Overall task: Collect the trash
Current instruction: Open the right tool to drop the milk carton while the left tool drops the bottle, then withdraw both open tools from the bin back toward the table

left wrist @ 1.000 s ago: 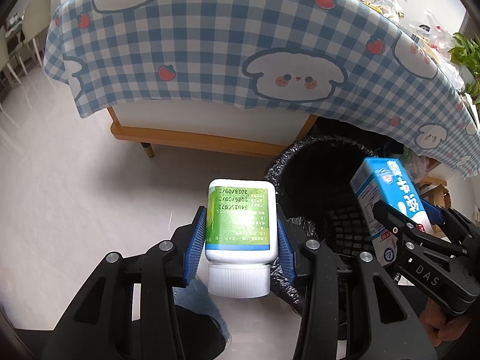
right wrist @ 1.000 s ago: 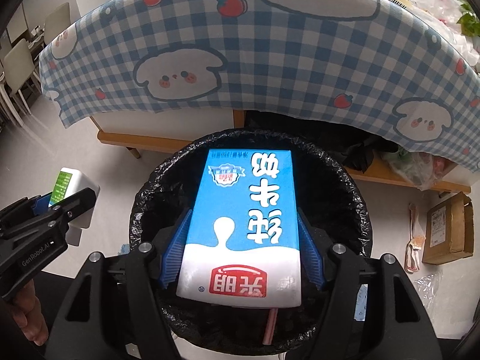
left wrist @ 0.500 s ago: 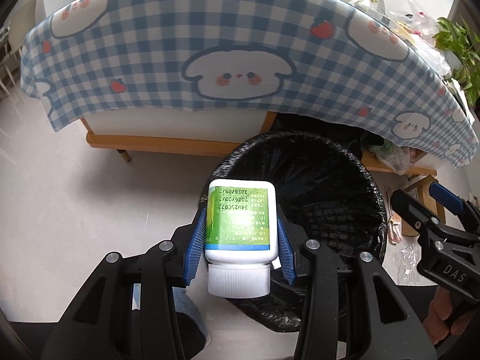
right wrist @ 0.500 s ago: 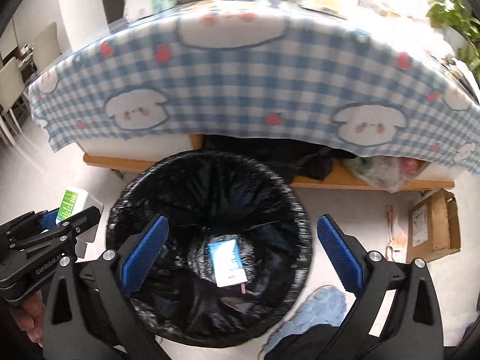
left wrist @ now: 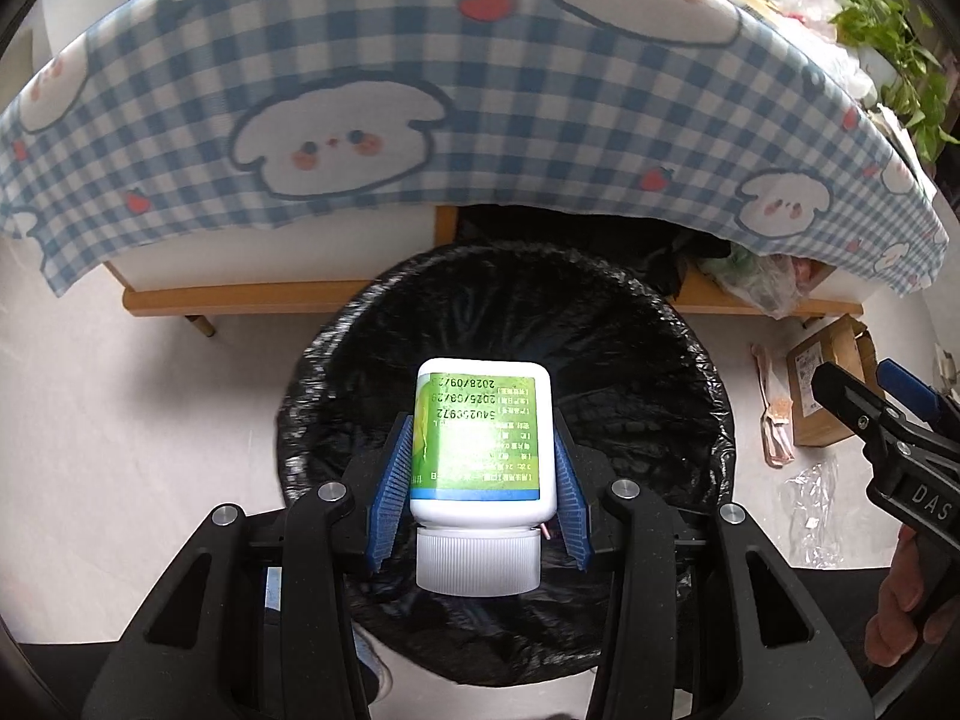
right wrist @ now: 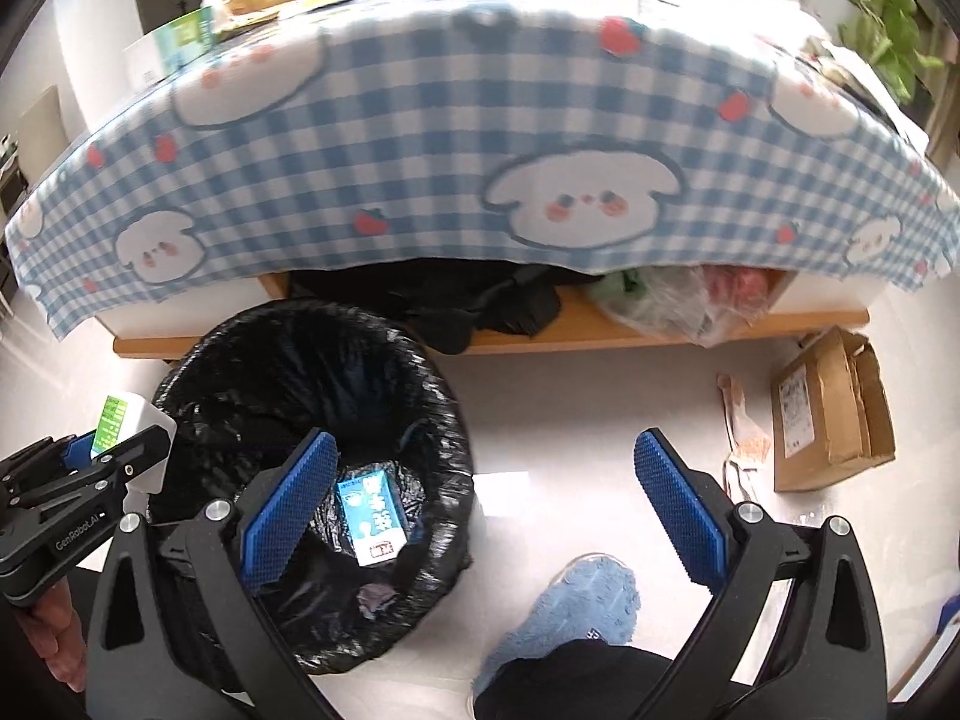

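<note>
My left gripper (left wrist: pixel 483 450) is shut on a white bottle with a green label (left wrist: pixel 483 438), cap toward the camera, held above the black-lined trash bin (left wrist: pixel 690 360). In the right wrist view that bottle (right wrist: pixel 129 426) shows at the bin's left rim. My right gripper (right wrist: pixel 480 495) stands open with nothing between its blue pads, over the floor just right of the bin (right wrist: pixel 432 384). A blue and white milk carton (right wrist: pixel 373 516) lies at the bottom of the bin.
A low table with a blue checked cloth (right wrist: pixel 420 138) stands behind the bin, with bags (right wrist: pixel 678 300) on its lower shelf. A cardboard box (right wrist: pixel 828 414) and wrappers (right wrist: pixel 741 438) lie on the floor at right. A blue slipper (right wrist: pixel 576 612) is near the bottom edge.
My right gripper opened and the milk carton fell into the bin, then it moved right of the bin. The left gripper carried the bottle from the bin's left side to above its opening.
</note>
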### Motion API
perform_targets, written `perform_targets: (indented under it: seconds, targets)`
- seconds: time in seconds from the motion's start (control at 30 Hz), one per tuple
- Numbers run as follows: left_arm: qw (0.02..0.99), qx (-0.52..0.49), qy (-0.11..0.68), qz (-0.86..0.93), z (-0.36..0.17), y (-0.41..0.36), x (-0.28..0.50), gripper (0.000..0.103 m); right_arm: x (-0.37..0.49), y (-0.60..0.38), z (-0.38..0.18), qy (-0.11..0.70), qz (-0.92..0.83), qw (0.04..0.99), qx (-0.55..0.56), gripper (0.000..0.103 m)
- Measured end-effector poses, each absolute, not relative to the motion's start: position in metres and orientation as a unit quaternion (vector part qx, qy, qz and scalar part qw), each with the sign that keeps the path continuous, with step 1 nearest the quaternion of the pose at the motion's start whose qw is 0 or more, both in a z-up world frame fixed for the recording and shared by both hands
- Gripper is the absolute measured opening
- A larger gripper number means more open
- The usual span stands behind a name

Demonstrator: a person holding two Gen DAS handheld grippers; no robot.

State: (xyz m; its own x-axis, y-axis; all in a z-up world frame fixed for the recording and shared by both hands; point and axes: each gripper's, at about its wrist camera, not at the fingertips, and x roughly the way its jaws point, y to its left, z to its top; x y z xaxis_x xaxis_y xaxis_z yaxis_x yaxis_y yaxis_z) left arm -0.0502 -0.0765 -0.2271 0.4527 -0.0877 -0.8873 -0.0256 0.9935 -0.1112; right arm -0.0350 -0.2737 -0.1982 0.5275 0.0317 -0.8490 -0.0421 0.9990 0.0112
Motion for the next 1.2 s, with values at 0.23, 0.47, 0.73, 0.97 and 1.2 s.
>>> perform_targets:
  seconds: [0.23, 0.47, 0.73, 0.97, 1.2]
  targets:
    - [0.846, -0.044, 0.531, -0.029, -0.235, -0.101, -0.044, 0.042, -0.036, -0.293, -0.209, 0.494, 0.013, 0.870, 0.000, 0.095]
    - [0.843, -0.038, 0.536, -0.035, -0.239, -0.114, -0.043, 0.043, -0.037, -0.303, -0.215, 0.497, 0.011, 0.867, 0.002, 0.095]
    - [0.846, -0.034, 0.531, -0.028, -0.236, -0.113, -0.043, 0.062, -0.037, -0.300, -0.212, 0.493, 0.015, 0.870, 0.001, 0.095]
    - [0.858, -0.042, 0.512, -0.027, -0.216, -0.106, -0.045, 0.084, -0.036, -0.294, -0.197, 0.480, 0.017, 0.877, 0.000, 0.095]
    - [0.873, -0.045, 0.485, -0.028, -0.187, -0.101, -0.047, 0.097, -0.038, -0.292, -0.178, 0.465, 0.017, 0.885, -0.002, 0.095]
